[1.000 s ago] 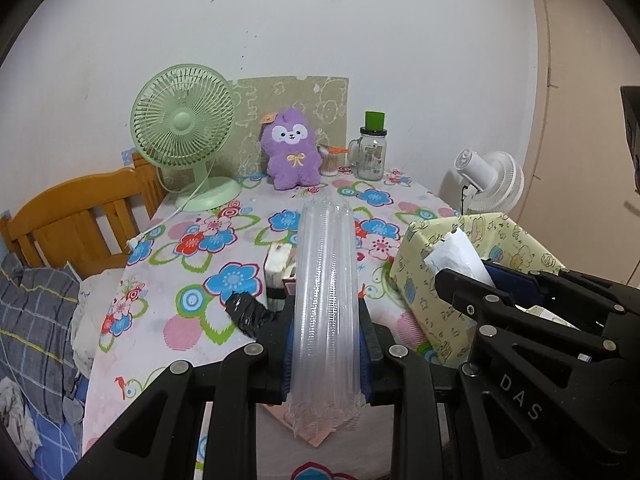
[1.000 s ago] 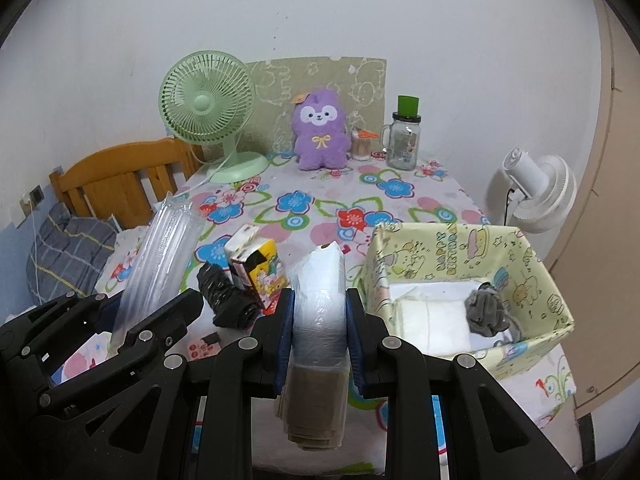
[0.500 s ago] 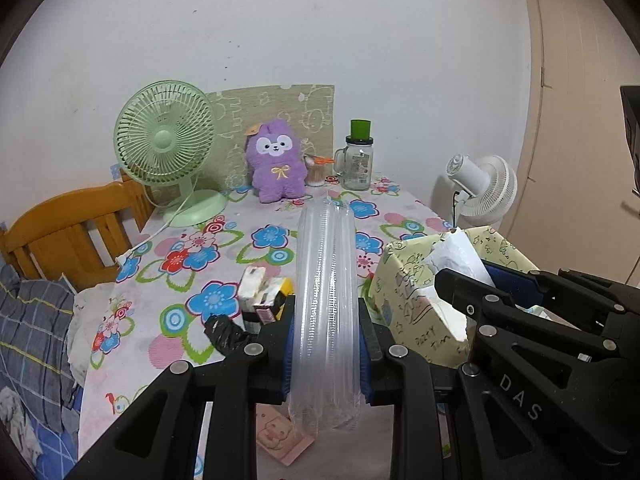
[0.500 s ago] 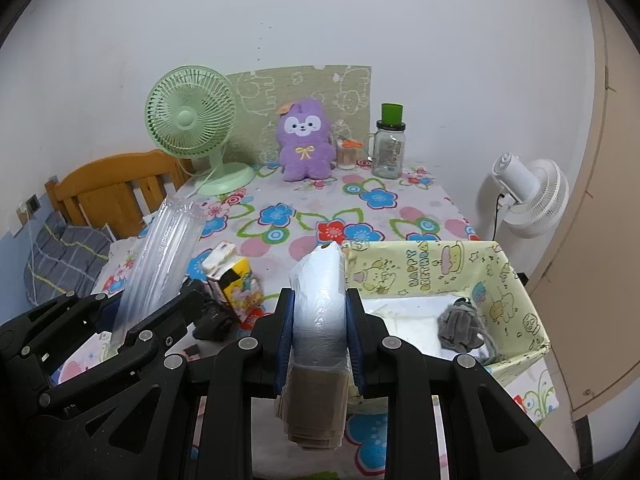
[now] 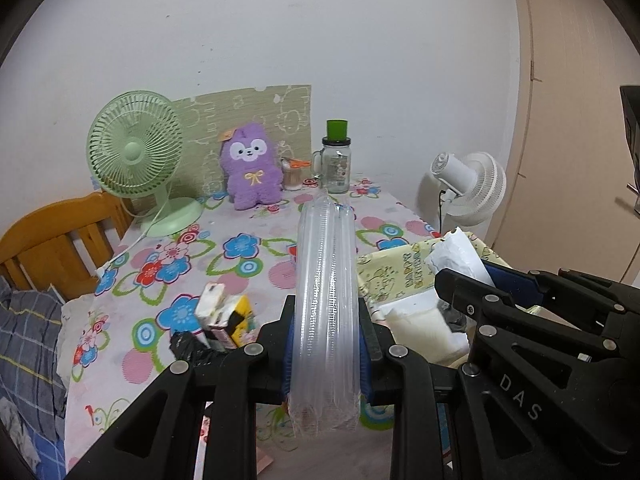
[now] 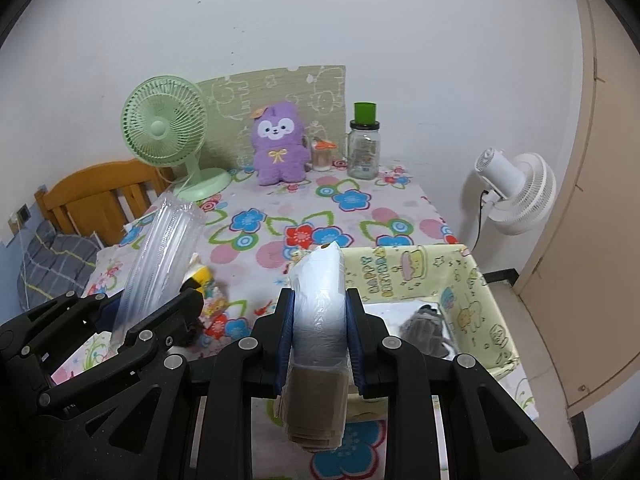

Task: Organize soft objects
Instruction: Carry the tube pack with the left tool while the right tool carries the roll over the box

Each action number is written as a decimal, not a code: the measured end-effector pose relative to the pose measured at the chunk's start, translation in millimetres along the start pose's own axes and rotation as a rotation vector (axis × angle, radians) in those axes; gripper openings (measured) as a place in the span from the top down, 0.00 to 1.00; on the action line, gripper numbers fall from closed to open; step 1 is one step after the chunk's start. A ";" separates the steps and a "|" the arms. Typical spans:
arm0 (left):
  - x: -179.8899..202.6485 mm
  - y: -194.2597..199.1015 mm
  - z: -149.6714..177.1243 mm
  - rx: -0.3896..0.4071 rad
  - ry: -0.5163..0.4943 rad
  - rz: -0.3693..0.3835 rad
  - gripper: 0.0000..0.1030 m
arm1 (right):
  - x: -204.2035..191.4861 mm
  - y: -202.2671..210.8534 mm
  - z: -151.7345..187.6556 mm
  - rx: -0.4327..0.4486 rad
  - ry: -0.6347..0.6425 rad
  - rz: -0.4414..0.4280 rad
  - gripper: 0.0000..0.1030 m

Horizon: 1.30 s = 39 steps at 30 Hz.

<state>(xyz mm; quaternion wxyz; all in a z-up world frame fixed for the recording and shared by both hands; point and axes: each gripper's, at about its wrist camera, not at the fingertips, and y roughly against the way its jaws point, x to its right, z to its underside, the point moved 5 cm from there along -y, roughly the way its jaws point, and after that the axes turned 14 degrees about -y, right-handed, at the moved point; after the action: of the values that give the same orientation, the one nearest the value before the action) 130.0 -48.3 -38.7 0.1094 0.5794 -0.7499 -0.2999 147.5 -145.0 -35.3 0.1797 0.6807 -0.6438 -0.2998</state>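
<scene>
My left gripper (image 5: 325,320) is shut on a long clear sleeve of plastic cups (image 5: 326,280), held above the near end of the floral table (image 5: 256,240); the sleeve also shows in the right wrist view (image 6: 160,264). My right gripper (image 6: 318,320) is shut on a white plastic-wrapped pack of brown paper items (image 6: 318,332), beside the yellow fabric box (image 6: 472,280). The box holds a white folded cloth (image 5: 420,316) and a grey soft item (image 6: 428,328). A purple plush toy (image 6: 278,144) sits at the table's far end.
A green desk fan (image 6: 168,136), a jar with a green lid (image 6: 363,148) and a small cup stand at the back. A small carton (image 5: 226,316) and a black crumpled bag (image 5: 192,350) lie near the left gripper. A wooden chair (image 6: 100,196) stands left, a white floor fan (image 6: 516,192) right.
Both grippers have pulled back and risen from the table with their loads still held. The table, box and carton now look farther away and lower.
</scene>
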 end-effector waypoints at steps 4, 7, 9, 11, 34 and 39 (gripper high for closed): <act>9.5 -5.2 -6.0 0.000 -0.008 0.012 0.76 | 12.8 -1.5 -4.5 0.001 -0.010 0.012 0.73; 17.3 -9.3 -10.5 -0.002 -0.014 0.022 0.76 | 21.9 -2.4 -7.8 0.003 -0.018 0.019 0.73; 22.9 -13.2 -14.0 -0.003 -0.018 0.028 0.76 | 27.6 -2.6 -9.3 0.003 -0.024 0.022 0.73; 26.9 -15.7 -16.9 0.001 -0.021 0.030 0.76 | 33.9 -3.4 -12.1 0.004 -0.030 0.026 0.73; 72.5 -64.8 -39.9 -0.033 -0.045 0.109 0.76 | 97.6 -33.2 -29.9 -0.015 -0.085 0.093 0.73; 81.8 -81.0 -40.6 -0.053 -0.051 0.134 0.75 | 108.3 -41.6 -33.0 -0.023 -0.100 0.109 0.73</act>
<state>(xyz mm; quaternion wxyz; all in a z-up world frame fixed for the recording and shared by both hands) 190.8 -149.9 -68.0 0.1255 0.5170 -0.7812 -0.3265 199.6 -251.9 -55.8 0.1712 0.6268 -0.6844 -0.3307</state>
